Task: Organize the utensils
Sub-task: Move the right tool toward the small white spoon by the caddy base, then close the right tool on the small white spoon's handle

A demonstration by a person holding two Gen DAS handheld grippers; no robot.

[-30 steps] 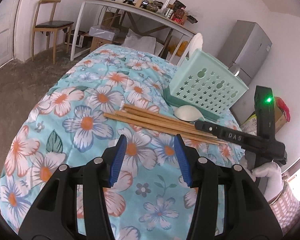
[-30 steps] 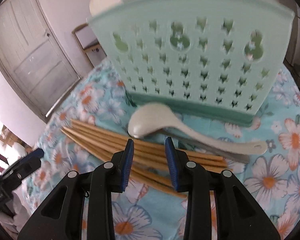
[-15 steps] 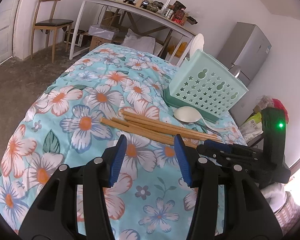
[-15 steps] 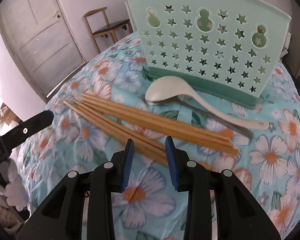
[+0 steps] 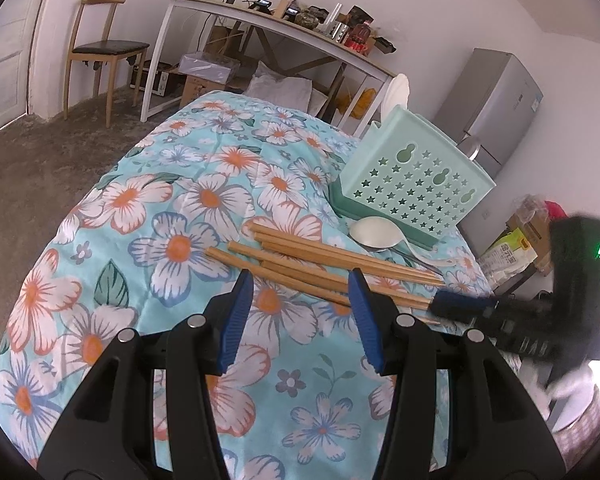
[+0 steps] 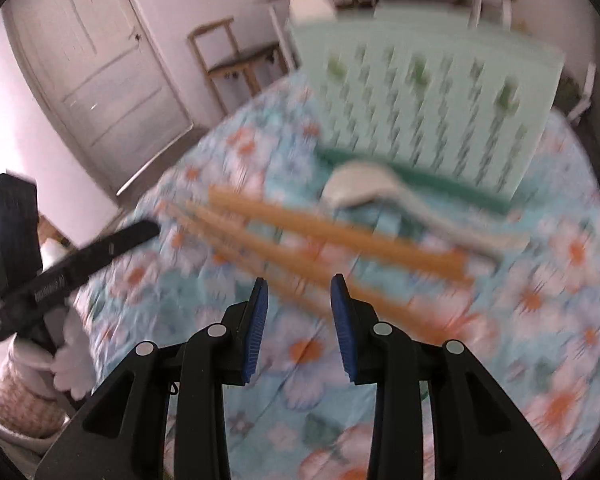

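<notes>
Several wooden chopsticks (image 5: pixel 320 264) lie in a loose bundle on the flowered cloth (image 5: pixel 180 208). Behind them a white spoon (image 5: pixel 376 232) rests over a metal one, right against the foot of the mint star-holed utensil basket (image 5: pixel 416 188). Another white spoon (image 5: pixel 396 92) stands in the basket. My left gripper (image 5: pixel 302 316) hovers open just short of the chopsticks, nothing between its pads. My right gripper (image 6: pixel 298 312) is open too, above the near ends of the chopsticks (image 6: pixel 332 236); this view is blurred. The left wrist view shows the right gripper (image 5: pixel 440 304) at the chopsticks' right ends.
The round table's edge falls away close behind both grippers. The left gripper (image 6: pixel 152 228) reaches in from the left of the right wrist view. Beyond the table are a wooden chair (image 5: pixel 100 48), a long cluttered desk (image 5: pixel 280 24), a grey fridge (image 5: pixel 496 100) and a door (image 6: pixel 96 60).
The right gripper has drawn back and up from the spoon and basket toward the near side of the chopsticks, rolling a little. The left gripper has stayed put.
</notes>
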